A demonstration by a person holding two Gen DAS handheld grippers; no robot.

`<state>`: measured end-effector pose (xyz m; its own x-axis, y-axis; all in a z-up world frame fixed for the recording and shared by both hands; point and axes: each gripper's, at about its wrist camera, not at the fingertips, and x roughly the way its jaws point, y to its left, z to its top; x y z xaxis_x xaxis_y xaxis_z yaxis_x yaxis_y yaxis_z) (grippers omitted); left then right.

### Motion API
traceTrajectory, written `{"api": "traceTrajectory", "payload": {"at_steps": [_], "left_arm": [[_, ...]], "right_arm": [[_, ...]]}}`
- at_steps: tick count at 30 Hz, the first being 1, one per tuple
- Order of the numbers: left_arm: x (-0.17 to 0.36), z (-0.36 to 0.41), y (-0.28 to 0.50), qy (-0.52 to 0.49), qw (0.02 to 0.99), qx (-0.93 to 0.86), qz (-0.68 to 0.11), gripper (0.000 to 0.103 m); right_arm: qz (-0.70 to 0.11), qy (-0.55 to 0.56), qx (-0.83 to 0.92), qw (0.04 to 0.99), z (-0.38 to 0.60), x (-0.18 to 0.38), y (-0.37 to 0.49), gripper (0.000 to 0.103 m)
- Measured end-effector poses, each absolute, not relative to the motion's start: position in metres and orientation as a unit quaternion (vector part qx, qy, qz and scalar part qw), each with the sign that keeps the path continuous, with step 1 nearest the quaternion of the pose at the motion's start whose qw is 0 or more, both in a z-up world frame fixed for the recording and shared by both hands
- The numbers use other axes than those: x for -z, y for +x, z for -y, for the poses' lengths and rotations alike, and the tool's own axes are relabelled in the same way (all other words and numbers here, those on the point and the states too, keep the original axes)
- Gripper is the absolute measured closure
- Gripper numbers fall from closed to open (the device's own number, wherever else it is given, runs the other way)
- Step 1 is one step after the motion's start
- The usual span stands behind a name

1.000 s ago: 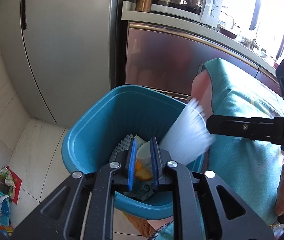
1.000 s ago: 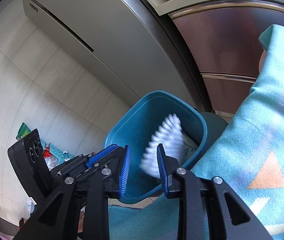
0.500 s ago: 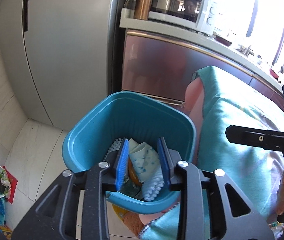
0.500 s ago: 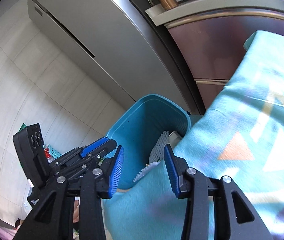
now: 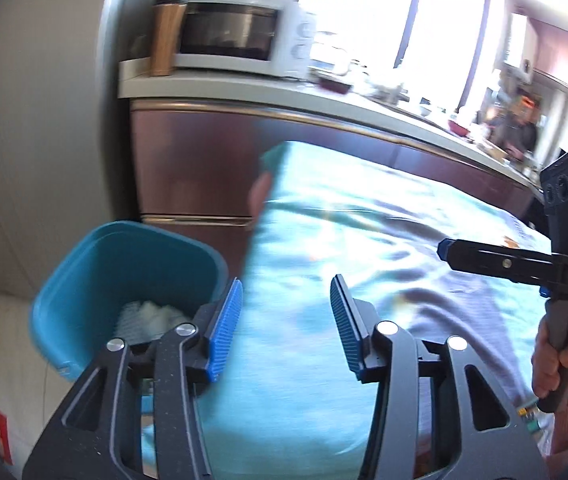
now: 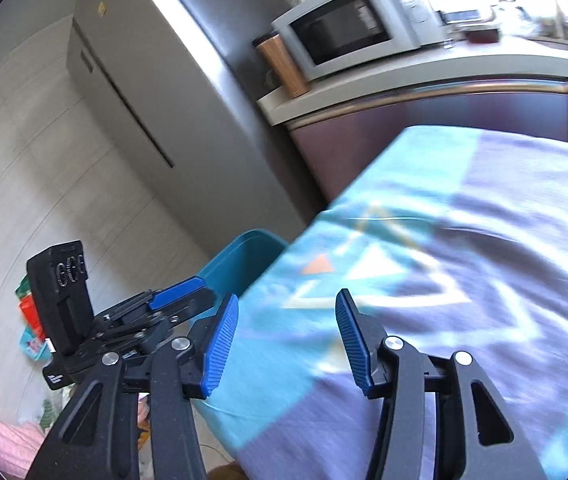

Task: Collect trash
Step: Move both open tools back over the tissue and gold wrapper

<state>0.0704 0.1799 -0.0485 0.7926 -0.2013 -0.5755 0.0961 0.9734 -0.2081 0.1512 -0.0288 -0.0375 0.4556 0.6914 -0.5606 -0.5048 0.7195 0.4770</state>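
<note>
Opening, both empty: left gripper (image 5: 285, 320), right gripper (image 6: 285, 336), over teal cloth (image 6: 423, 280). White trash (image 5: 148, 316) in blue bin (image 5: 84, 280) visible from left wrist only.

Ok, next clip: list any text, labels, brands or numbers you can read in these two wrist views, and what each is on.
"DAS": white letters on the side of the right gripper, seen from the left wrist; blurred, so the reading is uncertain.
Yellow sticker on the fridge: too small to read.
Microwave control panel: blurred, nothing legible.
White mark on the base of the left gripper's body: too small to read.
Nothing else readable.
</note>
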Motion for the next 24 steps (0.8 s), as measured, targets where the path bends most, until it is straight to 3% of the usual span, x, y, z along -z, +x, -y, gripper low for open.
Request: {"api": "traceTrajectory", "payload": {"at_steps": [15,24], "left_arm": [[0.044,0.014,0.129,-0.019,0.903,0.265,-0.338,0.047],[0.052,0.101,0.175,0.013,0.882,0.295,-0.368,0.045]], "right_arm": [[-0.347,0.168,-0.086,0.919,0.259,0.042,0.129,0.050],[-0.372,0.171,-0.053,0.911,0.313,0.066,0.160,0.040]]}}
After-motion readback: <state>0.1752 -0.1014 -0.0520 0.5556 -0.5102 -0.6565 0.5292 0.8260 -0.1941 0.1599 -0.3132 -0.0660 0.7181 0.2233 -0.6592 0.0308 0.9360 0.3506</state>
